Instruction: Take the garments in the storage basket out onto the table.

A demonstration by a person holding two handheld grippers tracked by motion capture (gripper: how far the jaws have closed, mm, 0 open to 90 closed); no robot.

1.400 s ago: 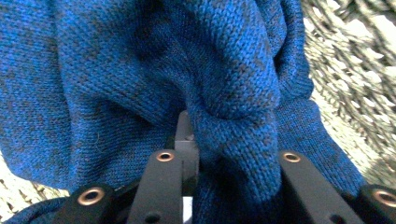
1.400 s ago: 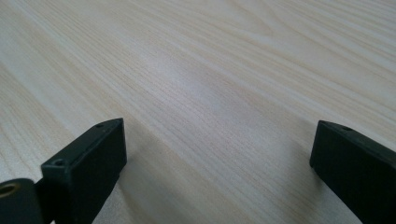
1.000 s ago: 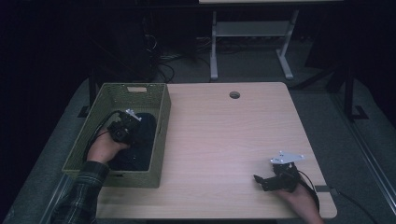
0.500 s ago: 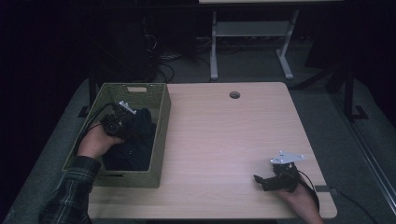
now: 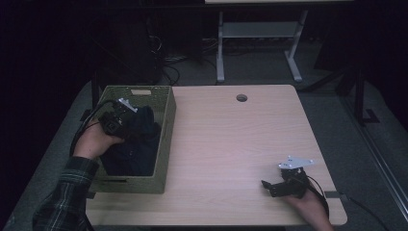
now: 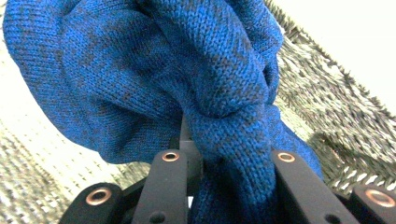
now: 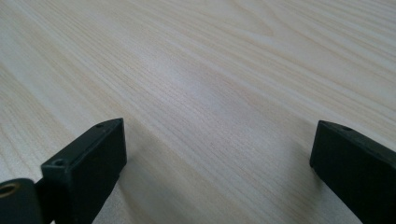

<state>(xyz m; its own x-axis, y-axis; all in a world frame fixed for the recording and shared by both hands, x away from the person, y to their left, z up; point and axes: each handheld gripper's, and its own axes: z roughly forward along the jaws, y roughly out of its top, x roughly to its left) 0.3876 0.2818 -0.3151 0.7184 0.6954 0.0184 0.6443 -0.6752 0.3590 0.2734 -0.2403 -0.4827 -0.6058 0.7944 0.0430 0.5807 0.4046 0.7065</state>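
Observation:
A dark blue knitted garment (image 5: 137,139) lies bunched in a woven olive basket (image 5: 166,144) at the table's left side. My left gripper (image 5: 126,119) is shut on a fold of that knit and holds it lifted above the pile. In the left gripper view the blue knit (image 6: 196,79) fills the space between the two black jaws and hangs over the basket's weave (image 6: 336,121). At the front right of the table my right gripper (image 5: 269,186) rests on the wood, open. Its jaws stand wide apart over bare tabletop (image 7: 215,88) with nothing between them.
The light wooden table (image 5: 231,144) has a round cable hole (image 5: 241,97) near its far edge. Behind it on the dark floor stand a white desk frame (image 5: 260,43) and cables (image 5: 163,62). A cable trails from each gripper.
My left hand has risen and moved toward the basket's far end, pulling the blue knit up out of the pile. The right gripper has stayed where it was.

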